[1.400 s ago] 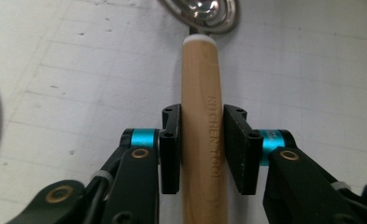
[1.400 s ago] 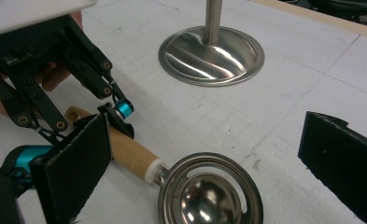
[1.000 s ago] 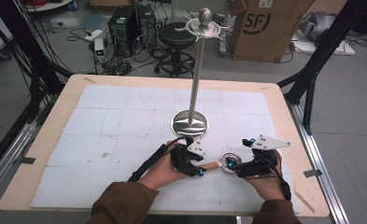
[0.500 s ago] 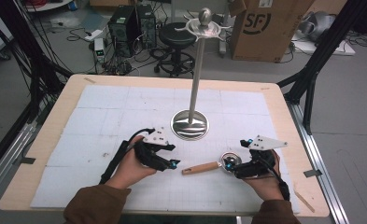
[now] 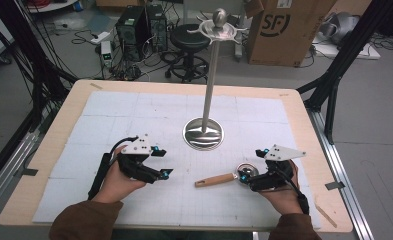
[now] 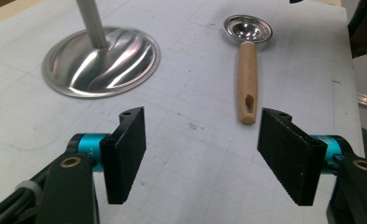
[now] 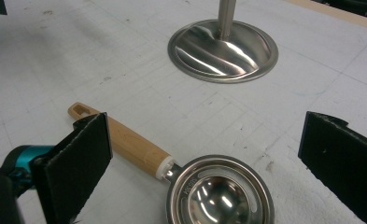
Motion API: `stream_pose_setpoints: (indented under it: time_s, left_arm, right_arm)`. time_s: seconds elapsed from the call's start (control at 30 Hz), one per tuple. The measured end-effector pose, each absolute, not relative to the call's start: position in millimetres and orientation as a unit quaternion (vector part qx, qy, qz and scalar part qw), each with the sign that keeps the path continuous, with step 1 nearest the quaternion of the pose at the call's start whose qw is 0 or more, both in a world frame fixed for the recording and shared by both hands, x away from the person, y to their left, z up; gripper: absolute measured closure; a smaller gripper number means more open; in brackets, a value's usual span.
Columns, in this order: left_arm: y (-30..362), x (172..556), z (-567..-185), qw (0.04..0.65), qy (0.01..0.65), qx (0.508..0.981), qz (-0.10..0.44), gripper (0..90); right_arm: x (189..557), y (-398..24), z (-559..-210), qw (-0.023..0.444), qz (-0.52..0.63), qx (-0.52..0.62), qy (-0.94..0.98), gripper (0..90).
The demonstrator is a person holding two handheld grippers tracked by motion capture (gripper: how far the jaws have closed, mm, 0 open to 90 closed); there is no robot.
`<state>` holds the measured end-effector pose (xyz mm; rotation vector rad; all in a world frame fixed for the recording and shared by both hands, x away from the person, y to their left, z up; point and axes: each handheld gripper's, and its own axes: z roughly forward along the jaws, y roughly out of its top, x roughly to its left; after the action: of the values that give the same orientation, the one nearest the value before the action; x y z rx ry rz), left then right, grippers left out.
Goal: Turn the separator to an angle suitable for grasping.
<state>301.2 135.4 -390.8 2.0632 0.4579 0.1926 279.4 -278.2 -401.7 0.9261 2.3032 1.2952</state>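
Observation:
A small metal measuring spoon with a wooden handle lies flat on the white mat. Its bowl sits low between the wide-apart jaws of my right gripper, whose pads do not touch it, so that gripper is open. My left gripper hovers to the left of the handle's free end and apart from it. Its jaws have just been opening, and nothing is between them. From there the spoon lies ahead with its handle end nearest.
A steel stand with a round base and a tall pole rises at the mat's middle, just beyond both grippers. The wooden table edge frames the mat. Behind the table are a stool and a cardboard box.
My left gripper has drawn away leftward from the spoon's handle and its jaws have spread. The spoon stays on the mat. The right gripper has not moved.

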Motion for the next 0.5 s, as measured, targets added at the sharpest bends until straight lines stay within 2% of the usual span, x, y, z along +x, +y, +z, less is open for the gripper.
stream_pose_setpoints:
  time_s: [0.5]
  left_arm:
    - [178, 306, -387, 0.516, 0.202, 0.827, 0.099, 19.5]
  right_arm:
    - [282, -273, -403, 0.17, 0.441, 0.325, 0.819, 1.6]
